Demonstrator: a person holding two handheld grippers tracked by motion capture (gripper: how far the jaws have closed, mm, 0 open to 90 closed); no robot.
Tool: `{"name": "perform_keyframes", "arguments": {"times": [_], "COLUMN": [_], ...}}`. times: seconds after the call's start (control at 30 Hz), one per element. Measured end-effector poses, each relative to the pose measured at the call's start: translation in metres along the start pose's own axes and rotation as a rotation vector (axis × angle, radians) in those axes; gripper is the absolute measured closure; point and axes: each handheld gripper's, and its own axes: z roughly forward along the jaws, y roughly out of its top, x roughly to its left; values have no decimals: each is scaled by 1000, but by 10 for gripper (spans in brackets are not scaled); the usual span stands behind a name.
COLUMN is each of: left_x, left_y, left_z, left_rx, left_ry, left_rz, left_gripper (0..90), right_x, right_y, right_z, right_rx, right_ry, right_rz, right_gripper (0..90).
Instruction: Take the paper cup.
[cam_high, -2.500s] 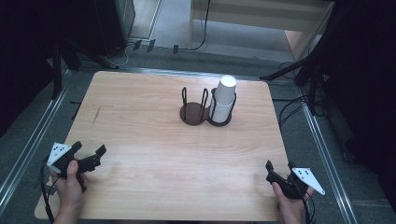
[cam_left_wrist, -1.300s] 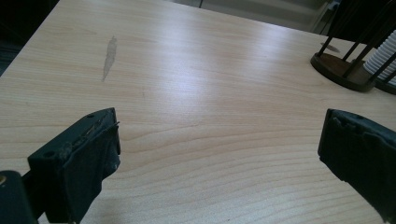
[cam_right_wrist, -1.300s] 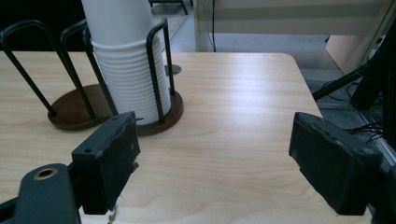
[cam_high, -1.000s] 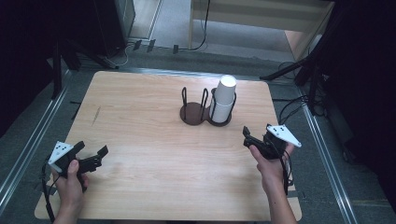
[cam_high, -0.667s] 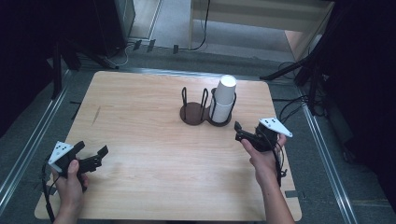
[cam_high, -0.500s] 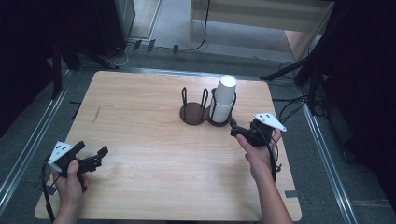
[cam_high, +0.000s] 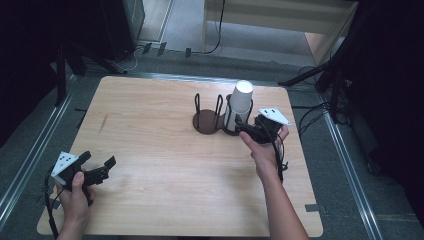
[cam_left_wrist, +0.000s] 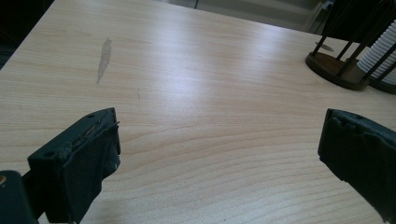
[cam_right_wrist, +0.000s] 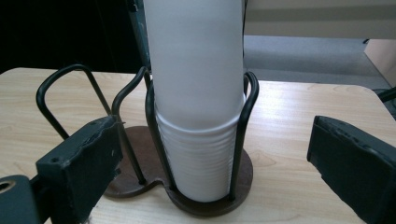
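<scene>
A tall stack of white paper cups (cam_high: 241, 101) stands in the right ring of a dark wire cup holder (cam_high: 206, 125) at the back middle of the wooden table (cam_high: 160, 155). The holder's left ring is bare. My right gripper (cam_high: 243, 129) is just in front of the stack, open; its jaws have just been opening. In the right gripper view the cup stack (cam_right_wrist: 196, 93) rises close ahead in the holder (cam_right_wrist: 140, 186), and the jaws of the right gripper (cam_right_wrist: 212, 163) stand wide apart, touching nothing. My left gripper (cam_high: 98, 159) rests open at the front left, and the left gripper (cam_left_wrist: 219, 149) has only bare wood between its jaws.
A faint grey streak (cam_left_wrist: 105, 58) marks the table's left part. Around the table are metal floor rails (cam_high: 30, 155), dark stands and cables (cam_high: 325, 80). A light wooden shelf (cam_high: 280, 20) stands beyond the far edge.
My right hand has travelled from the front right corner up and leftward to the cup stack. The left hand and gripper have kept still.
</scene>
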Motion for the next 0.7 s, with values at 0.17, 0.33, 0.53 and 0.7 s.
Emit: {"name": "perform_keyframes", "arguments": {"times": [0.17, 0.33, 0.53, 0.7], "left_x": [0, 1, 1, 1], "left_y": [0, 0, 0, 0], "left_z": [0, 0, 0, 0], "left_rx": [-2, -3, -3, -4], "left_ry": [-1, -4, -10, -13], "left_rz": [-1, -5, -6, -9], "left_gripper": [0, 0, 0, 0], "right_x": [3, 5, 10, 13], "right_y": [3, 6, 8, 10], "right_z": [11, 21, 31, 39], "right_rx": [2, -1, 7, 8], "right_ry": [-18, -18, -20, -31], "right_rz": [-3, 8, -3, -12], "right_gripper": [50, 78, 79, 80]}}
